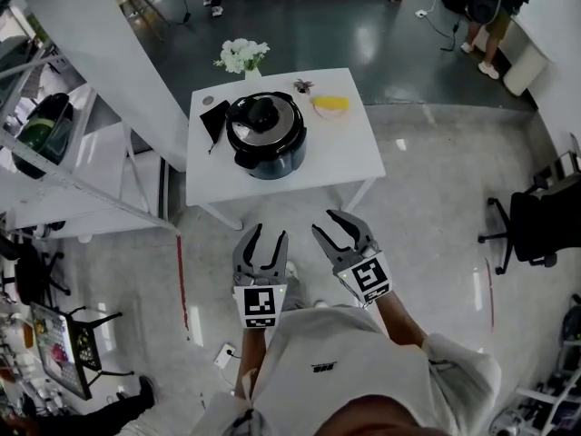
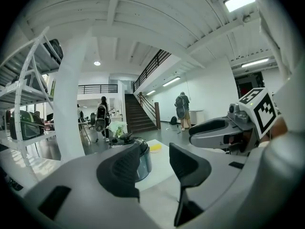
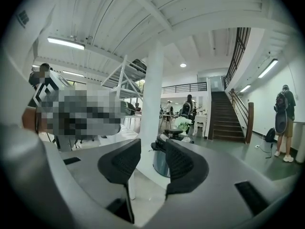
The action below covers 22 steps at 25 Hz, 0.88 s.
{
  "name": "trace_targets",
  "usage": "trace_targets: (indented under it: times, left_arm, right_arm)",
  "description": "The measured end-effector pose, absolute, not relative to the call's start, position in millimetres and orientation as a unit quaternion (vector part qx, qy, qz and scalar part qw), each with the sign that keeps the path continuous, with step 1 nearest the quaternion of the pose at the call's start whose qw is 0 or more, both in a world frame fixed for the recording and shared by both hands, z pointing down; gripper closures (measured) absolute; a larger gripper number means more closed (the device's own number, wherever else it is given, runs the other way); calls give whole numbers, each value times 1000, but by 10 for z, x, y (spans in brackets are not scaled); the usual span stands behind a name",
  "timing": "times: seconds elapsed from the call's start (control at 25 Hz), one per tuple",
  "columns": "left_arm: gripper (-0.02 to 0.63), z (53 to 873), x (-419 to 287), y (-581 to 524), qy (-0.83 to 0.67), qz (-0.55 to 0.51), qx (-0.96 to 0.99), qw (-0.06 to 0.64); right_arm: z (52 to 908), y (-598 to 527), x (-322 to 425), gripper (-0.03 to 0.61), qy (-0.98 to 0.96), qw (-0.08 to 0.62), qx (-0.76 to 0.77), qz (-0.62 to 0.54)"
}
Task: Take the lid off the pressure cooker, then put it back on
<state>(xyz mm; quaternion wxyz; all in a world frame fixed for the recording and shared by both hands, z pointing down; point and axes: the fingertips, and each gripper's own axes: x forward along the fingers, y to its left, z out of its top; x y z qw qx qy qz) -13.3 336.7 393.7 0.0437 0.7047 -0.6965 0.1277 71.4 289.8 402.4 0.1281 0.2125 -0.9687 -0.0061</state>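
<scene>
Standing short of the white table point(image 1: 349, 157), the person holds both tools over the floor, well apart from the pressure cooker point(image 1: 265, 148), whose lid point(image 1: 263, 116) sits on top. The left gripper point(image 1: 268, 232) and right gripper point(image 1: 325, 222) each have their jaws only narrowly parted, with nothing between them. That gap is the risk: it looks too small for the lid's knob, so the pads could bump it and shove the pot toward the table edge. Whether the lid is locked I can't make out from here — pulling on a locked one would drag the whole cooker up.
</scene>
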Motion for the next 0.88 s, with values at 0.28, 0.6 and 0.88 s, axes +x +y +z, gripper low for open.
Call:
trace_targets:
  times: [0.28, 0.6, 0.88]
  left_arm:
    - [408, 3950, -497, 3005, -683, 132, 717, 48]
    - [409, 4003, -852, 2675, -663, 133, 735, 51]
    - [410, 4047, -1183, 2366, -647, 130, 750, 51]
  right_arm:
    - [4019, 2551, 344, 413, -964, 126, 232, 7]
    - [4072, 2249, -47, 413, -959, 129, 250, 10]
    - [4095, 1989, -365, 413, -953, 131, 273, 10]
